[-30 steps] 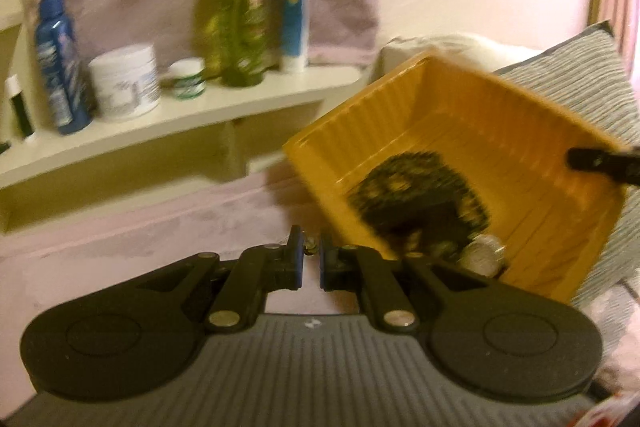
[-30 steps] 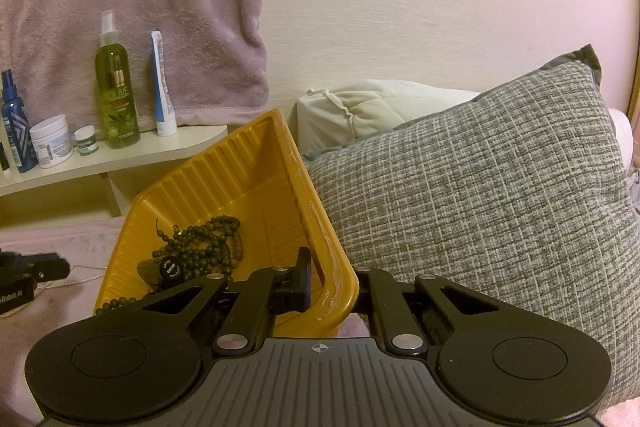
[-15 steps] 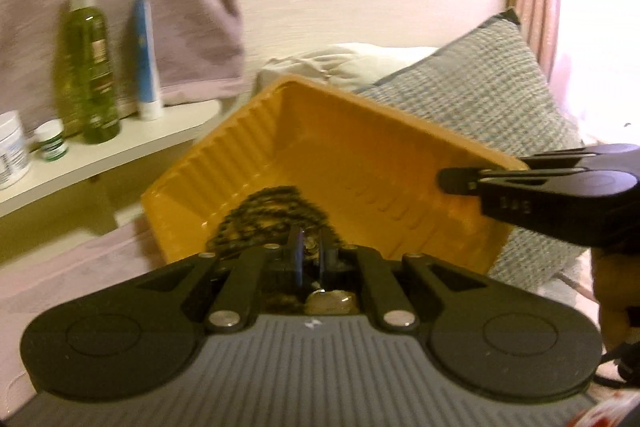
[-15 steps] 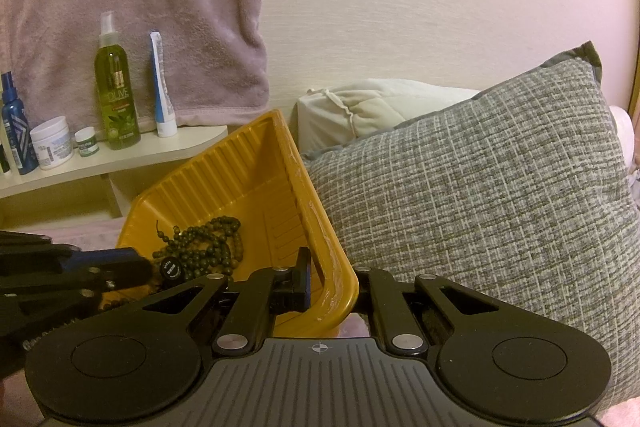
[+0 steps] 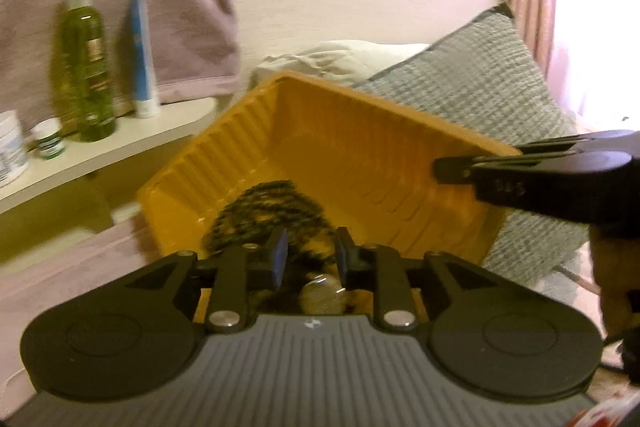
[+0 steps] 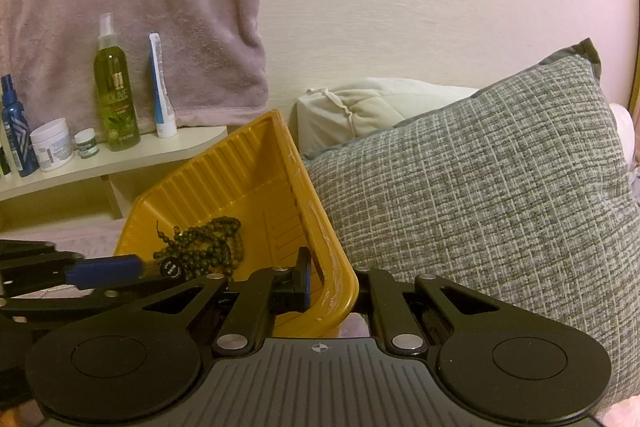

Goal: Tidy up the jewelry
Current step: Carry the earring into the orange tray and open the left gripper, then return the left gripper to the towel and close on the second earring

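A yellow ribbed tray (image 5: 360, 151) (image 6: 248, 183) sits tilted against a grey pillow. Inside lie dark bead necklaces (image 5: 264, 203) (image 6: 208, 247) and a small round silvery piece (image 5: 322, 297). My left gripper (image 5: 310, 257) is open over the tray's near edge, its fingers on either side of the silvery piece and beads. Its blue-padded fingertip (image 6: 104, 269) shows in the right wrist view beside a small black round piece (image 6: 171, 267). My right gripper (image 6: 332, 279) is shut on the tray's right rim; it also shows in the left wrist view (image 5: 452, 169).
A grey woven pillow (image 6: 480, 195) and a cream cushion (image 6: 360, 111) stand behind the tray. A shelf (image 6: 120, 159) at left holds a green spray bottle (image 6: 114, 95), a blue tube, a blue bottle and white jars. A mauve towel hangs above.
My left gripper swung right over the tray and its fingers opened from shut. My right gripper has kept its hold on the tray rim.
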